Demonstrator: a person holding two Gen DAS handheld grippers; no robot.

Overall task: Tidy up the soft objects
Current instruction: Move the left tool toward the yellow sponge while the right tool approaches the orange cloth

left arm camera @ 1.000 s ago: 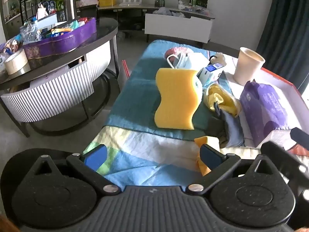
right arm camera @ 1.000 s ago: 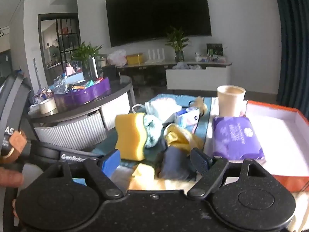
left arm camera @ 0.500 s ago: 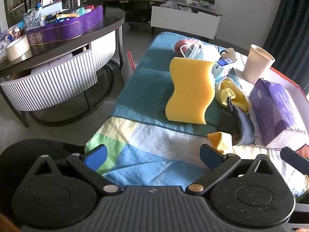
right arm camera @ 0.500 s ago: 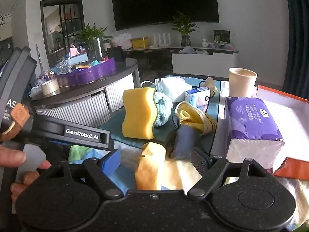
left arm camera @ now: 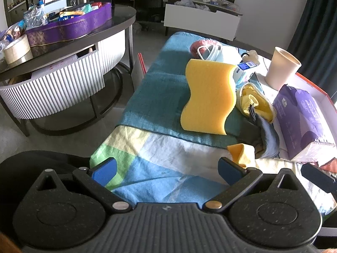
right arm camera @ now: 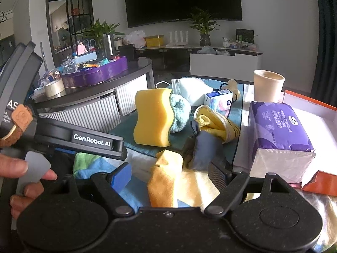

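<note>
While both hover over the bench [left arm camera: 160, 160]:
Left claw [left arm camera: 166, 168]: released, empty.
Right claw [right arm camera: 168, 174]: released, straddling orange cloth [right arm camera: 165, 179].

One yellow sponge [left arm camera: 207, 97], one paper cup [left arm camera: 281, 71], one tissue pack [left arm camera: 299, 118], two grippers [left arm camera: 166, 169] [right arm camera: 168, 174]
</note>
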